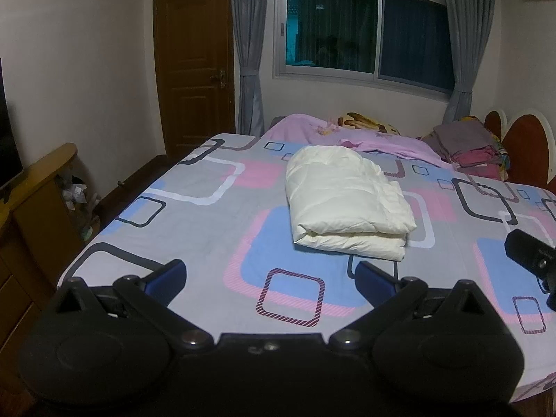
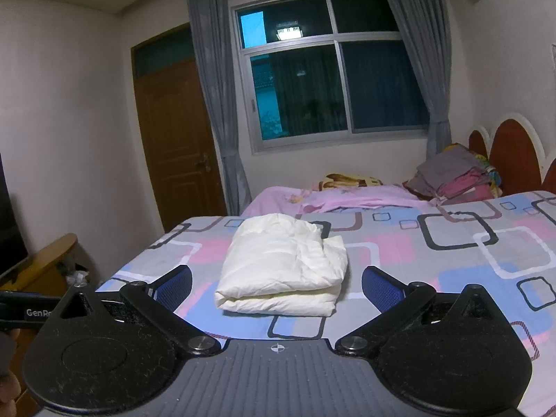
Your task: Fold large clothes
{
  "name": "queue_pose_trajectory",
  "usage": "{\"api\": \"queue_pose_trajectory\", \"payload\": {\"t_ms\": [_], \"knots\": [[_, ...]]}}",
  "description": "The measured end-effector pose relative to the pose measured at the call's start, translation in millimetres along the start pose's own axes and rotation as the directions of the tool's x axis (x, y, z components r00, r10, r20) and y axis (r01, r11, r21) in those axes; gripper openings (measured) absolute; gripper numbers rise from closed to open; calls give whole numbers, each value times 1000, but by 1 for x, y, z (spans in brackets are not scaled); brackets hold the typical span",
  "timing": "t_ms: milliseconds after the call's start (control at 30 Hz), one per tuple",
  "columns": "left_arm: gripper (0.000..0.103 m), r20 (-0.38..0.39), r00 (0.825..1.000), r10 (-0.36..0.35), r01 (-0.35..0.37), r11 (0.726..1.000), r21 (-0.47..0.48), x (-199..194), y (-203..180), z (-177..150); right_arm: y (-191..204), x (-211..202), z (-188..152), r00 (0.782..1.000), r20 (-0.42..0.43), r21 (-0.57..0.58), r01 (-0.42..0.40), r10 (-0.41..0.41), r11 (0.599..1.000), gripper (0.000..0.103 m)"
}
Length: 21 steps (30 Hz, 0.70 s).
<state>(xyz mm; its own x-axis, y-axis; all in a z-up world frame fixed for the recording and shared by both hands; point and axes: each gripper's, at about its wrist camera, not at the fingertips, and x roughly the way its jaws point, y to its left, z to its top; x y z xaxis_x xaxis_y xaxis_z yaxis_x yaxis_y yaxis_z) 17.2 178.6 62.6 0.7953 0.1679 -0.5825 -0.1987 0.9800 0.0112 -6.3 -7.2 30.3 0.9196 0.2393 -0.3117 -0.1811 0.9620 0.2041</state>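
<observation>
A cream-white garment [image 1: 347,205] lies folded into a thick rectangle on the patterned bed sheet [image 1: 208,229]. It also shows in the right wrist view [image 2: 285,266]. My left gripper [image 1: 271,276] is open and empty, held above the sheet short of the garment's near edge. My right gripper [image 2: 277,286] is open and empty, its jaws spread wide just in front of the folded garment, not touching it. Part of the right gripper shows at the right edge of the left wrist view [image 1: 531,257].
A pink blanket [image 1: 347,132] and a stack of folded clothes [image 1: 469,146] lie at the far side of the bed by the headboard [image 2: 514,156]. A wooden cabinet [image 1: 38,187] stands left of the bed. A door [image 1: 194,66] and a curtained window [image 1: 361,31] are behind.
</observation>
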Motion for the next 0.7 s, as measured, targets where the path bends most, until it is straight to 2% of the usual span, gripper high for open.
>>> {"api": "queue_pose_trajectory", "payload": {"t_ms": [700], "knots": [[103, -17, 1000, 4, -4, 1000, 16, 8, -12, 1, -10, 8, -3, 1000, -22, 16, -12, 12, 1000, 103]]}}
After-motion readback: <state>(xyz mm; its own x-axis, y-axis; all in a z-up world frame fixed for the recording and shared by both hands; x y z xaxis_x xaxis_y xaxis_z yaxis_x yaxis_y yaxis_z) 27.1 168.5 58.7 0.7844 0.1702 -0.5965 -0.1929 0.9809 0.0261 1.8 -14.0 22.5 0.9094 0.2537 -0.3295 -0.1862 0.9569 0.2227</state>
